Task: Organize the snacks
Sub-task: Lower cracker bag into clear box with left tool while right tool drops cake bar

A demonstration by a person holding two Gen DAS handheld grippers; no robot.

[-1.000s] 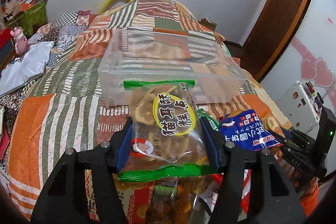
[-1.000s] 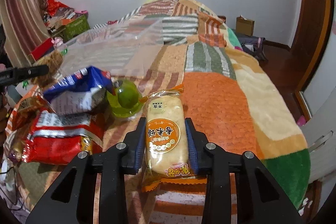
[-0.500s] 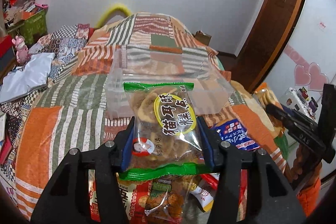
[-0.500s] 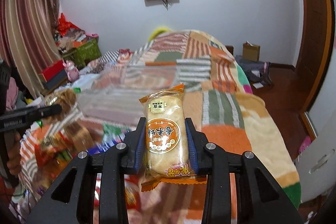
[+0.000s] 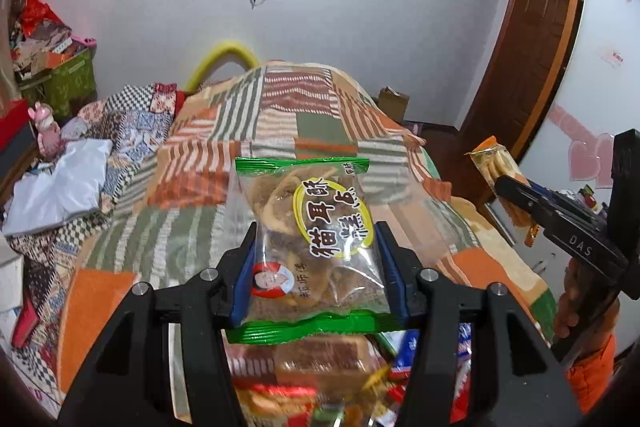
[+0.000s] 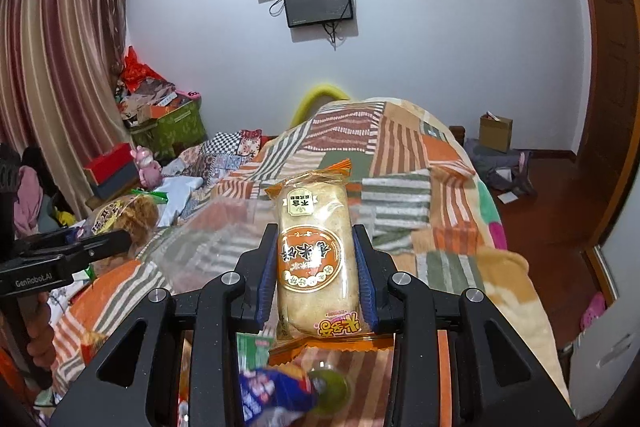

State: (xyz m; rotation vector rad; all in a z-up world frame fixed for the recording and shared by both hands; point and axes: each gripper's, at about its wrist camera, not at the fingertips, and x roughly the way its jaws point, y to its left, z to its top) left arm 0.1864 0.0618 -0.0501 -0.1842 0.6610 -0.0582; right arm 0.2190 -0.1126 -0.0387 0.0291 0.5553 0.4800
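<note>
My left gripper (image 5: 316,251) is shut on a clear green-edged bag of brown crisps (image 5: 312,247) and holds it up above the bed. My right gripper (image 6: 316,267) is shut on an orange rice cracker pack (image 6: 316,263), also lifted. Each gripper shows in the other's view: the right gripper (image 5: 508,187) with the cracker pack (image 5: 496,171) at the right, the left gripper (image 6: 120,239) with the crisps bag (image 6: 124,215) at the left. A clear plastic box (image 6: 224,239) lies on the bed ahead, blurred. Loose snack packs (image 5: 320,379) lie below the grippers.
The bed carries a patchwork blanket (image 5: 288,115). A blue pack (image 6: 272,395) and a green jelly cup (image 6: 332,387) lie under the right gripper. Clutter and a green bin (image 6: 168,131) stand at the left wall. A door (image 5: 524,47) and a cardboard box (image 6: 496,133) are at the right.
Both grippers have risen with their packs and tilted up, so the wall and screens now show. The snack pile and clear box have dropped lower in view.
</note>
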